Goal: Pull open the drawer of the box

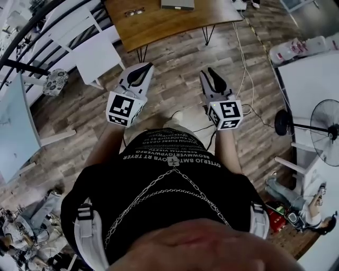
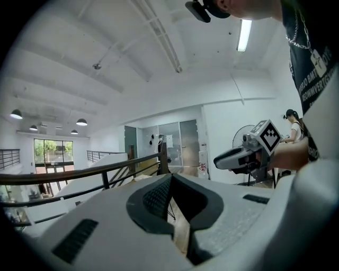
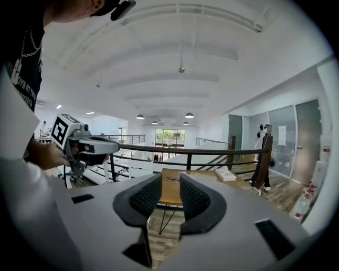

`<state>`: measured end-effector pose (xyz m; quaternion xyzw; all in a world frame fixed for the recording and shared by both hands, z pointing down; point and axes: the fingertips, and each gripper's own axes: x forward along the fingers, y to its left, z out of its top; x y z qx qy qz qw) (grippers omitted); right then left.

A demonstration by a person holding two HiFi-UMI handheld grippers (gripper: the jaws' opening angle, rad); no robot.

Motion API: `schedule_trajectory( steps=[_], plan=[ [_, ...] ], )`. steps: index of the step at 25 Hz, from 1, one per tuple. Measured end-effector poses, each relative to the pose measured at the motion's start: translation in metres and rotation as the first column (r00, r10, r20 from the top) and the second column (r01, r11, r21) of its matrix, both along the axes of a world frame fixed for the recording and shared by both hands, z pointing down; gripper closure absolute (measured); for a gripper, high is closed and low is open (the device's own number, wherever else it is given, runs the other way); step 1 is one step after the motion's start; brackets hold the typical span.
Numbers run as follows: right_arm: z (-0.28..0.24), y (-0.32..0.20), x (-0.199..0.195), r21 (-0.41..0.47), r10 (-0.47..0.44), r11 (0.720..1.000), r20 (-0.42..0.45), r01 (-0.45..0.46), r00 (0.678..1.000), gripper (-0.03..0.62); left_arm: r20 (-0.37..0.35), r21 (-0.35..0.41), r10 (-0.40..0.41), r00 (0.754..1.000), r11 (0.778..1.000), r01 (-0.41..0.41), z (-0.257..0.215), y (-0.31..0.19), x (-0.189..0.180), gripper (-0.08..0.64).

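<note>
Table: the wooden table stood ahead of the person, across a stretch of plank floor and well apart from both tools.
Box: a flat pale box (taken to be the one with the drawer) lay on the tabletop, to the right of a pair of glasses. It was too small to tell which face carried the drawer or how its long axis ran.
Bearing: the box lay ahead and a little right of where the right tool pointed, so the right hand looked the nearer.
Pose: both tools were held out in front of the body, side by side, pointing nearly level towards the table.
Right gripper: the jaws stood apart, with nothing between them but the distant tabletop.
Left gripper: the pad tips met and nothing was held.
Next: an approach seemed needed first, since the box was out of reach.
</note>
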<state>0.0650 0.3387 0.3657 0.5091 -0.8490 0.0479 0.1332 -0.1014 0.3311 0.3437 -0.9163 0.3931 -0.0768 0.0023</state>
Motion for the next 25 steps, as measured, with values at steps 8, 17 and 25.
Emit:
schedule_trajectory(
  steps=[8, 17, 25],
  plan=[
    [-0.001, -0.056, 0.051, -0.021, -0.012, 1.000, 0.010, 0.012, 1.000, 0.492, 0.003, 0.011, 0.009, 1.000, 1.000, -0.009, -0.008, -0.059, 0.051, 0.555],
    [0.008, -0.088, 0.086, -0.052, -0.071, 0.996, 0.036, 0.073, 0.997, 0.494, 0.027, 0.018, -0.020, 0.999, 1.000, 0.020, -0.013, -0.088, 0.096, 0.555],
    [0.013, -0.113, 0.116, -0.037, -0.129, 0.991, 0.034, 0.130, 0.991, 0.494, -0.008, 0.029, -0.093, 0.996, 0.995, 0.093, -0.012, -0.107, 0.120, 0.555]
  ],
)
